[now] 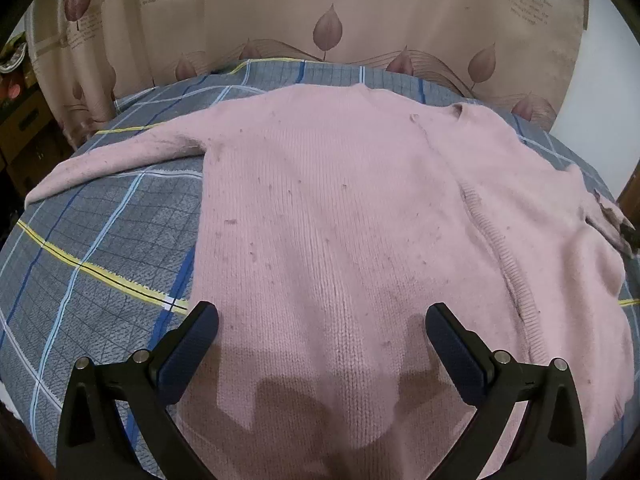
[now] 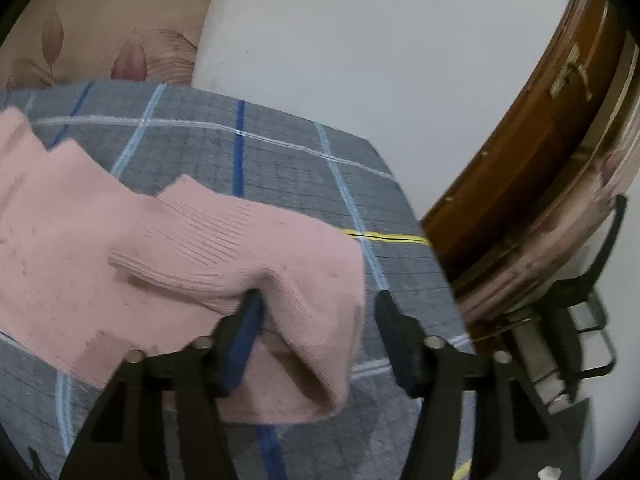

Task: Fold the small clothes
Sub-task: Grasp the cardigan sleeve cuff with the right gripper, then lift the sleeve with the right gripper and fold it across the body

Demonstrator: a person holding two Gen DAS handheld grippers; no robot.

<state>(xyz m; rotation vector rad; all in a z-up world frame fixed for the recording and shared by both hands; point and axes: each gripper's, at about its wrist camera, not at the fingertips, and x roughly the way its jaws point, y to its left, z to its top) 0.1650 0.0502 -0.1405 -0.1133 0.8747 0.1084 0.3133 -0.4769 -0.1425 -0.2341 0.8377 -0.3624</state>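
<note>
A pink knit sweater [image 1: 340,208] lies flat on the grey plaid bed cover [image 1: 100,240], one sleeve [image 1: 120,152] stretched out to the left, the other side folded in over the body. My left gripper [image 1: 322,316] is open and hovers just above the sweater's lower body, holding nothing. In the right wrist view the sweater's ribbed sleeve cuff [image 2: 240,248] lies between my right gripper's [image 2: 320,300] fingers. The jaws stand open, the left finger [image 2: 248,320] against the fabric and the right finger [image 2: 390,320] clear of it.
A beige leaf-print curtain [image 1: 328,20] hangs behind the bed. A white wall [image 2: 360,60] and a brown wooden door [image 2: 532,152] stand right of the bed's corner. A metal frame [image 2: 580,320] sits by the door. Boxes [image 1: 20,120] are at far left.
</note>
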